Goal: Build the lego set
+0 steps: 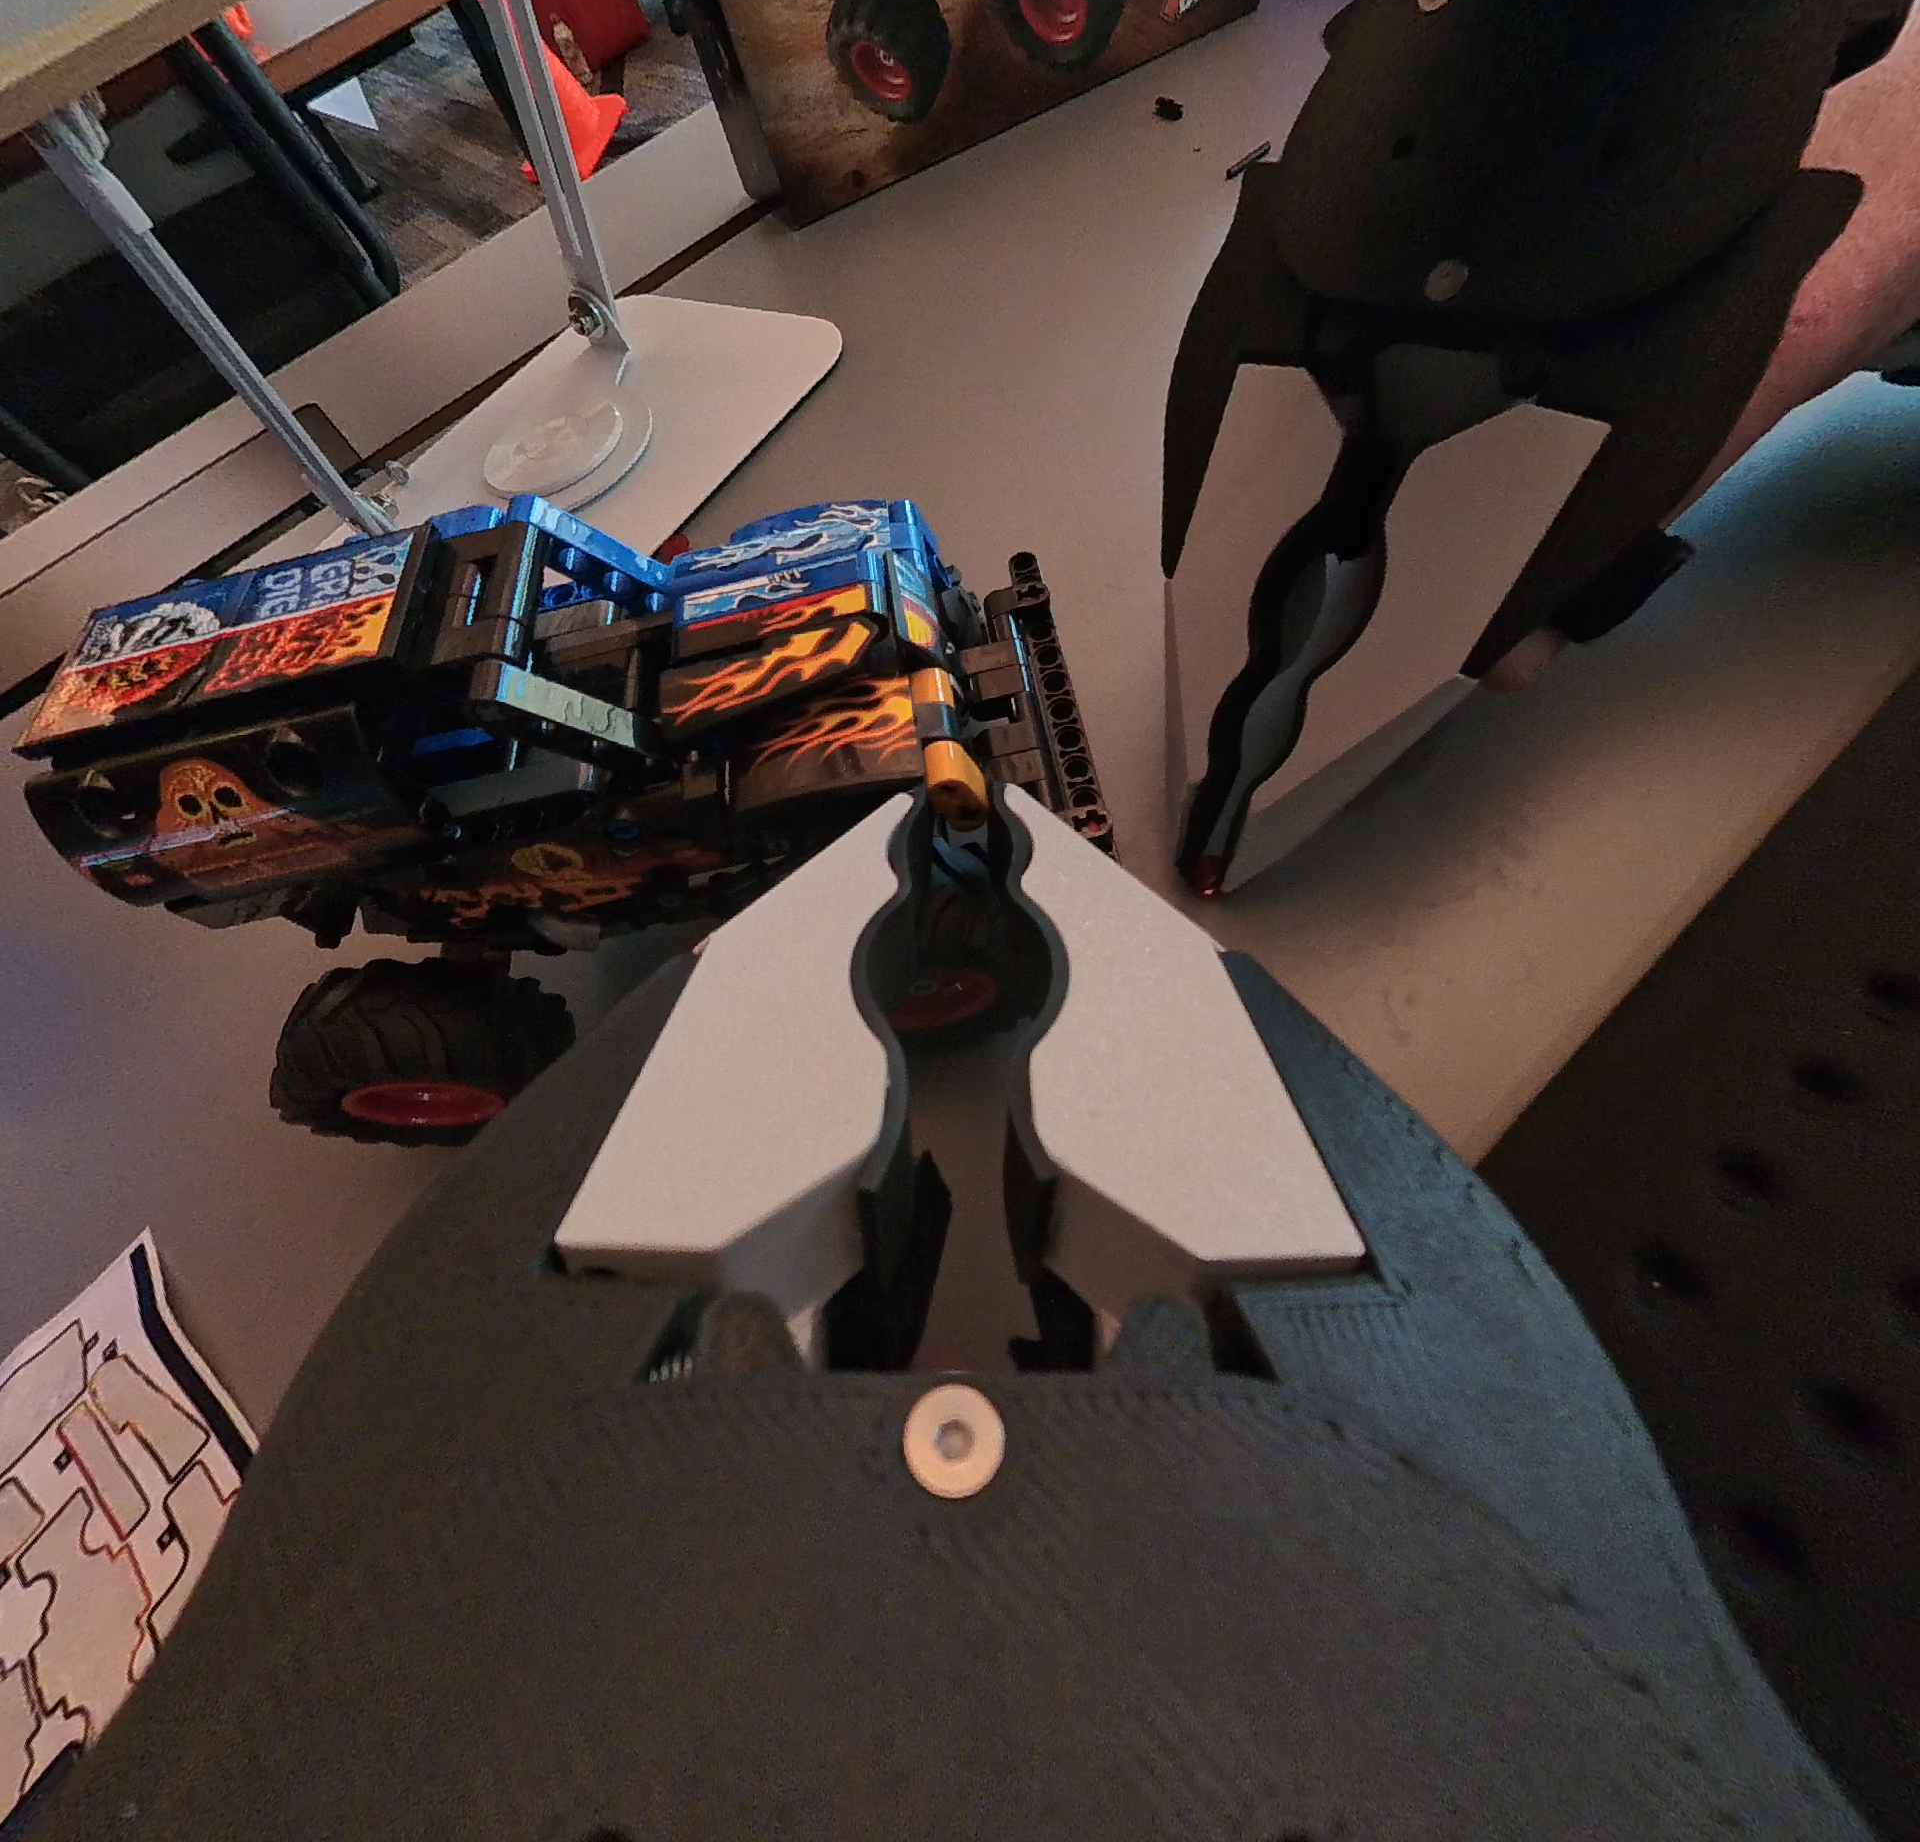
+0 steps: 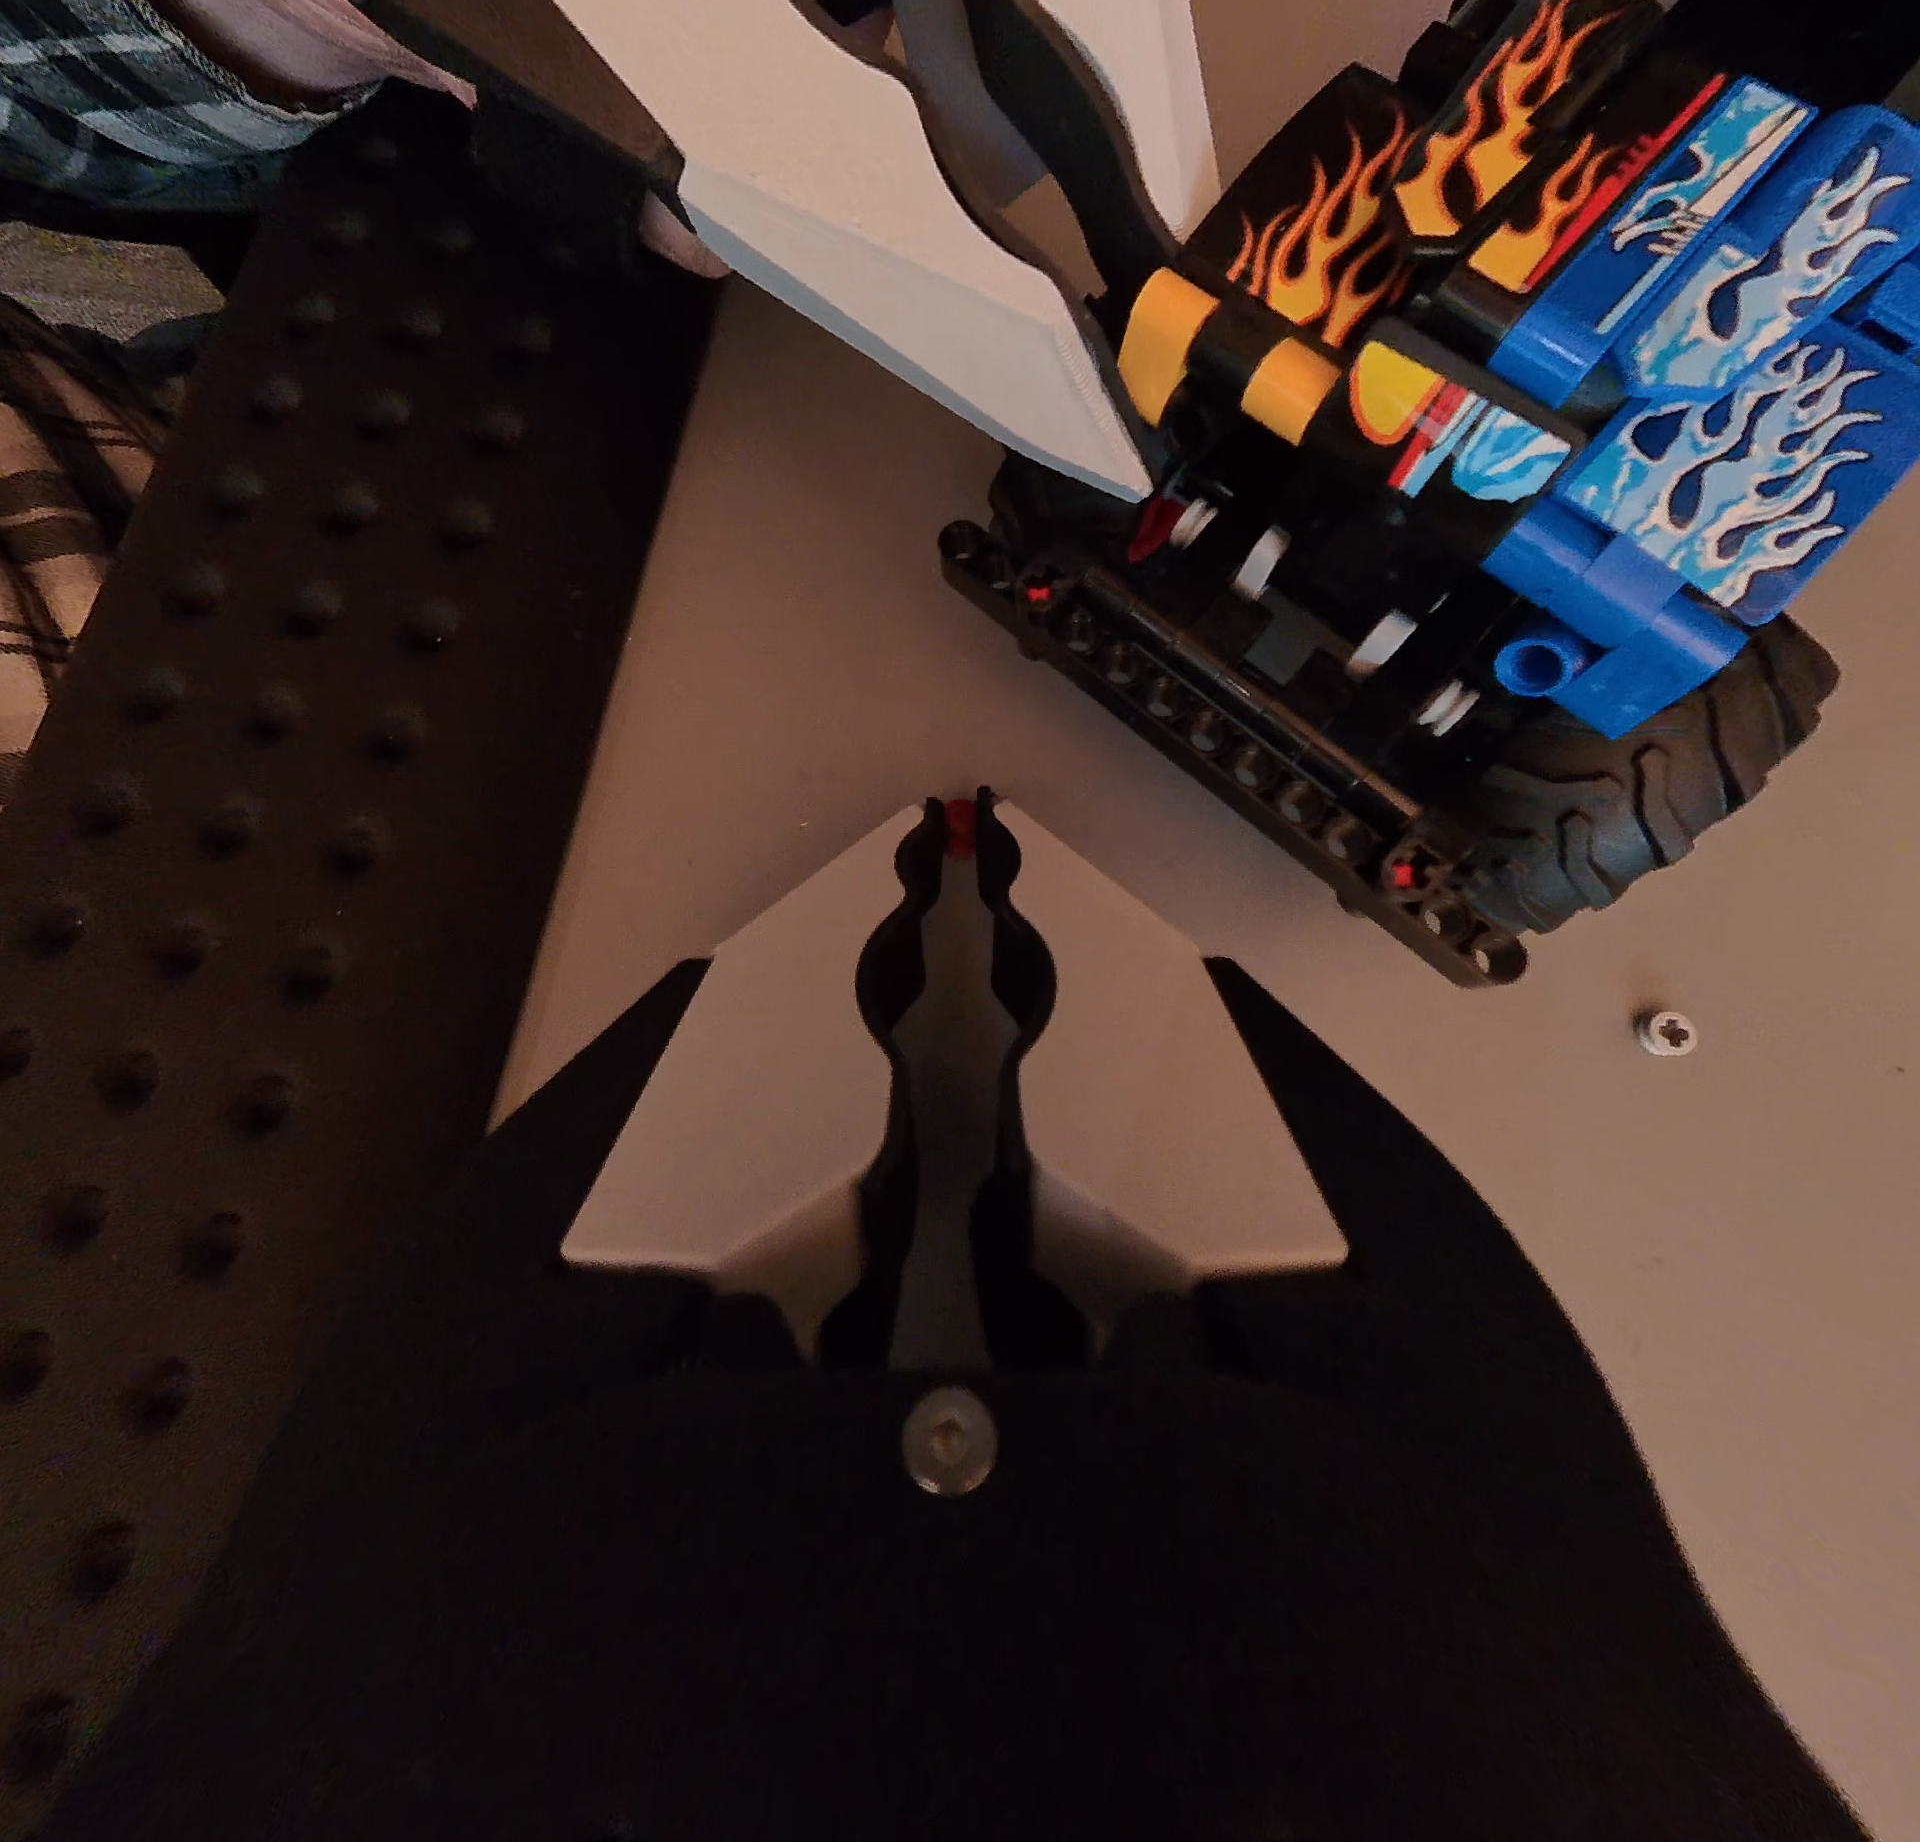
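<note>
Nearly finished: steadying monster truck (image 1: 488, 712) near table's front edge (image 1: 1507, 1013).
Left gripper (image 1: 961, 805) clamping yellow pin (image 1: 951, 764); right gripper (image 2: 961, 821) pinching red pin (image 2: 958, 824), likely aiming for bumper beam (image 2: 1247, 753).

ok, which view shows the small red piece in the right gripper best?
Right wrist view: the red piece sits near centre, pinched at the right gripper tips over bare table. Left wrist view shows it only as a small red speck at that gripper's tips.

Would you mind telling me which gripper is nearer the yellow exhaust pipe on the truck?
Left. The left gripper touches the yellow exhaust pipe; the right gripper sits apart.
</note>
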`<state>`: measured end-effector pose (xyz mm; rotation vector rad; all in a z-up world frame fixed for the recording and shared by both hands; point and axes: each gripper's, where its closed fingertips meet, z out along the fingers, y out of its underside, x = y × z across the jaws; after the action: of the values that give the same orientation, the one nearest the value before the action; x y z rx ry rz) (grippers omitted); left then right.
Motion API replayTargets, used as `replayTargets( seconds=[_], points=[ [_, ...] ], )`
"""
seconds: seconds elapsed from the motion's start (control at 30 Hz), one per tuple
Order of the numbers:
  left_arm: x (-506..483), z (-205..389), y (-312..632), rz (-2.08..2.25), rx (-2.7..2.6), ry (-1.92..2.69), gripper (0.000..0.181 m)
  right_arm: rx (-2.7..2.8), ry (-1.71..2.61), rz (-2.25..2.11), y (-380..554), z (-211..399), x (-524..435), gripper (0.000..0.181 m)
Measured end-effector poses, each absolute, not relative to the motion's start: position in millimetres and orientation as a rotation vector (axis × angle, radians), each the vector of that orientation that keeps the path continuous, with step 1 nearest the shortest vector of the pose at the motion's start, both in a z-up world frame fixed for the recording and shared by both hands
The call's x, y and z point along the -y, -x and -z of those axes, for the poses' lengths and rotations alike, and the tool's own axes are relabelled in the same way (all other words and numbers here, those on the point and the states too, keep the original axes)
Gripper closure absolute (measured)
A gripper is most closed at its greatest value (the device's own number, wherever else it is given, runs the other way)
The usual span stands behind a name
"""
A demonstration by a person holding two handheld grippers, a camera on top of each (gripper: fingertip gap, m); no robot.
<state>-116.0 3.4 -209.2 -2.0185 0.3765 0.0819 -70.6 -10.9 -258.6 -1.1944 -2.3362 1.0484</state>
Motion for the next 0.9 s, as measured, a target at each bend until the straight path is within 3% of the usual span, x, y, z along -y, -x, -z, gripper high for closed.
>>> replayTargets(
  seconds=[0.2, 0.63, 0.9],
  points=[
    [-3.3, 209.3, 115.9, -0.072, -0.373, 2.022, 0.172, 2.287, 1.163, -1.085, 71.8, 247.7, 11.7, 0.177],
    [-7.6, 182.9, 102.6, 0.256, -0.224, 1.925, 0.174, 1.846, 0.96, -1.29, 88.0, 151.9, 1.5, 0.178],
    [-11.6, 164.5, 84.8, 0.488, -0.142, 1.828, 0.173, 1.803, 0.936, -1.266, 89.1, 147.6, -1.7, 0.179]
  ],
)
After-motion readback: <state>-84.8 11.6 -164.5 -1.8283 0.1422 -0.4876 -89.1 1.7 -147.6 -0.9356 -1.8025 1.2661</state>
